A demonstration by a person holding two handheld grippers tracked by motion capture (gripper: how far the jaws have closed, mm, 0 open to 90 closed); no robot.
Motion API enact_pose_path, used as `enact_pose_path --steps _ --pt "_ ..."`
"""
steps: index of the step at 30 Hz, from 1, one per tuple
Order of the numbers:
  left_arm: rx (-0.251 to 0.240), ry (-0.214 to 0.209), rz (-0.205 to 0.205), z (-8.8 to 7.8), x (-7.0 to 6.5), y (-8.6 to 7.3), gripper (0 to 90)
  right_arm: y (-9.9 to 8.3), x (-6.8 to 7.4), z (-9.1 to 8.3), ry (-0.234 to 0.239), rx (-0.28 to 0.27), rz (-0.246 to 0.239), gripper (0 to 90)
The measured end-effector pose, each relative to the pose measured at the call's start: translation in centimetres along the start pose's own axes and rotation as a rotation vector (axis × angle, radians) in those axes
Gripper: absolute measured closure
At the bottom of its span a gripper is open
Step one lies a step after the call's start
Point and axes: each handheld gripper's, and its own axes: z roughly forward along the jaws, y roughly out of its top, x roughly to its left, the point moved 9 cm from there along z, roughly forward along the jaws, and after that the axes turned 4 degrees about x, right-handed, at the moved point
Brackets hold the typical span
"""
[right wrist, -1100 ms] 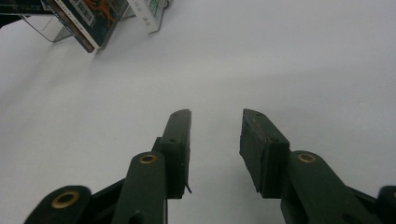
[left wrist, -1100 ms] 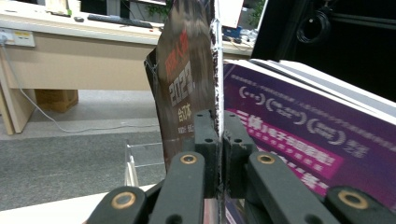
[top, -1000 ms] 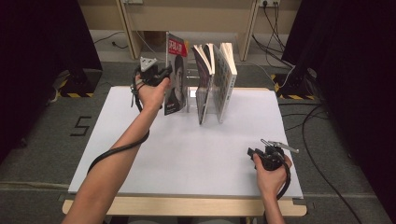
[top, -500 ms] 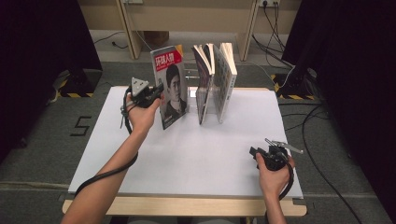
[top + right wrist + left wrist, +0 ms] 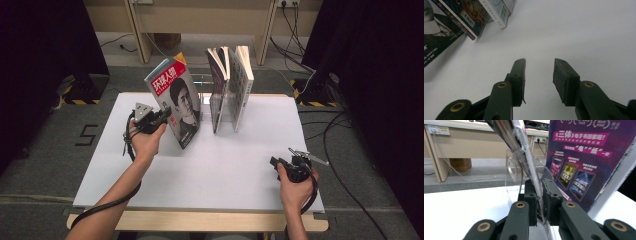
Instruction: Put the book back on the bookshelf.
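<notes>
One magazine (image 5: 175, 102) is out of the row and sits between the left tongs (image 5: 162, 116), its near edge running up through the gap between the pads (image 5: 532, 202); those tongs have just been opening, and a thin slit seems to show beside the cover, so the grip looks slack rather than firm; the magazine leans back over the tongs, tilted, with its low corner on or just above the desk (image 5: 225, 170), which of the two I cannot tell. Three or so books (image 5: 231, 85) stand upright past the left tongs, just beyond the magazine and apart from it, in a clear stand (image 5: 511, 170). Right tongs (image 5: 274, 162) rest low on the desk, well apart from the magazine and the books; their jaws stand half wide with nothing between them, bare desk ahead and the books' lower corners far off to one side.

Judged from this, the pulling-out is done; the magazine is free of the stand; what is left is to let it down flat beside the left tongs and draw them off; a slack hold on a leaning cover could let it flop early. Whether the standing books are to follow cannot be told.
</notes>
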Motion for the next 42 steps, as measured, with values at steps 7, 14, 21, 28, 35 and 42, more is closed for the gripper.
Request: enact_pose_path --steps 7,14,21,28,35,42 --pt "-0.018 0.036 -0.035 0.8 1.1 1.0 77.5 -0.3 -0.2 0.4 0.001 0.013 0.002 61.6" --pt "-0.066 0.043 -0.115 1.5 2.2 3.5 75.3 -0.2 0.1 0.5 0.017 0.014 0.001 60.5" --pt "-0.073 0.024 -0.164 1.9 2.2 4.8 75.1 0.0 0.0 0.2 0.017 0.001 -0.001 60.6" --pt "-0.05 -0.02 -0.163 2.8 0.4 5.8 78.1 0.2 -0.2 0.0 0.019 -0.005 0.019 60.5" --pt "0.065 -0.086 -0.242 3.0 -2.0 4.4 85.5 0.3 -0.5 -0.2 0.017 -0.009 0.021 60.5" --pt "0.09 -0.072 -0.153 3.0 -2.8 4.5 86.3 0.2 -0.4 -0.2 0.02 -0.005 0.013 60.5"
